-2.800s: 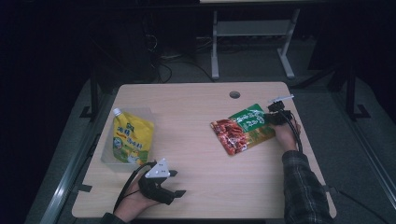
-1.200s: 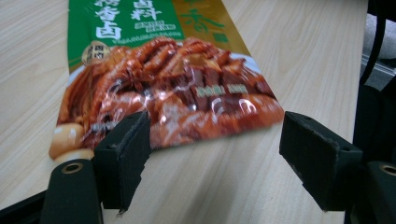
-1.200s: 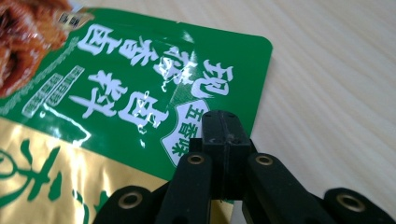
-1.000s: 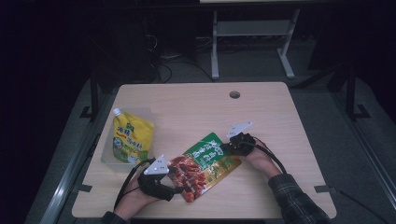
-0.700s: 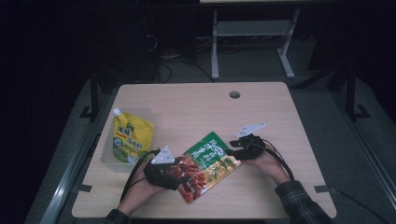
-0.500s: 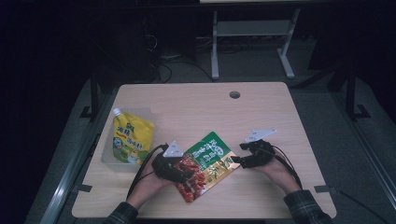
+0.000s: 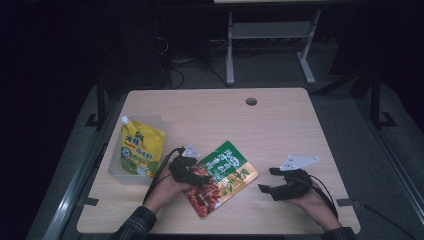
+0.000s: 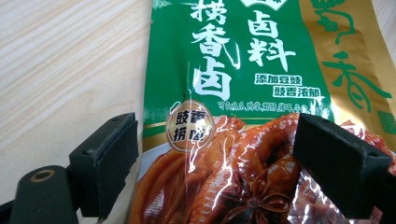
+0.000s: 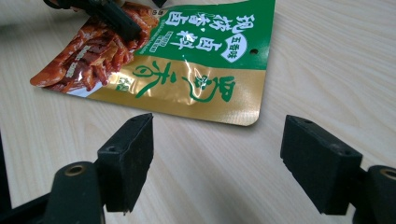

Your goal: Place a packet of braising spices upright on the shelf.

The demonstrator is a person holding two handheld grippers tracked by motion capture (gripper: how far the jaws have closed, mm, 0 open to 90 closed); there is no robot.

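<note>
desk: pale wood, cable hole | room: dark | left gripper: released, straddling seasoning packet | right gripper: released, beside it

Bare table lies open beyond and right of the pouch; a tray with a yellow pouch blocks the left edge.

Sauce packet lies between spouted pouch and right gripper.
</note>
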